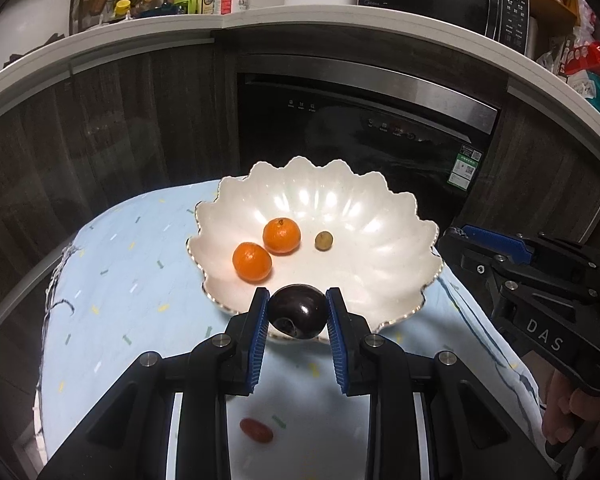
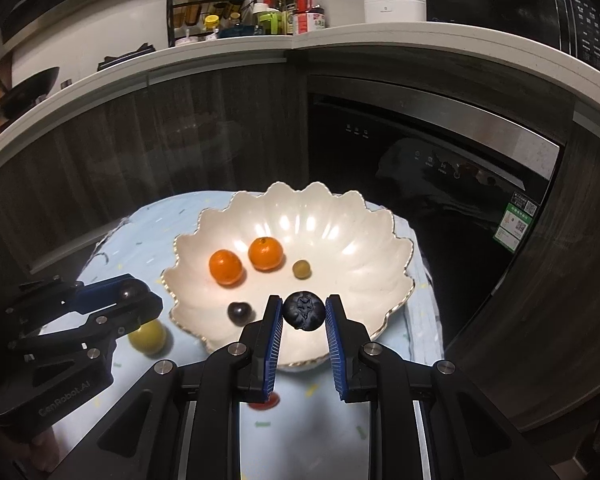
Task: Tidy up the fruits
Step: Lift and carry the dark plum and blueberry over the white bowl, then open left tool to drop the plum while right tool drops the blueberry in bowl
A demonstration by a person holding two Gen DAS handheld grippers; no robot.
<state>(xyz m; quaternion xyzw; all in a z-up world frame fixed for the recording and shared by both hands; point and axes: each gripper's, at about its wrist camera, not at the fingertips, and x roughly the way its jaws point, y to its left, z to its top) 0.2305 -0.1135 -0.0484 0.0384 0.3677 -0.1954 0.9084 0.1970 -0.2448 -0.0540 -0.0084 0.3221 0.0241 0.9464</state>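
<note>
Okay, left gripper point(image 1: 297, 312) fingers clamp a dark glossy round fruit point(image 1: 297, 311) over the near rim of the scalloped white bowl point(image 1: 380, 216). Right gripper point(image 2: 303, 311) fingers pinch a blueberry point(image 2: 304, 310) above the bowl's near edge. In the bowl: two small oranges point(image 1: 281, 236), just beside each other, and one greenish grape point(image 1: 323, 240) near them. On the light blue cloth: a red cherry tomato point(image 1: 256, 430) and a yellow-green fruit point(image 2: 149, 336).

Left gripper point(image 1: 298, 312) and right gripper point(image 2: 303, 312) angle downward side by side, each clamped on something.
</note>
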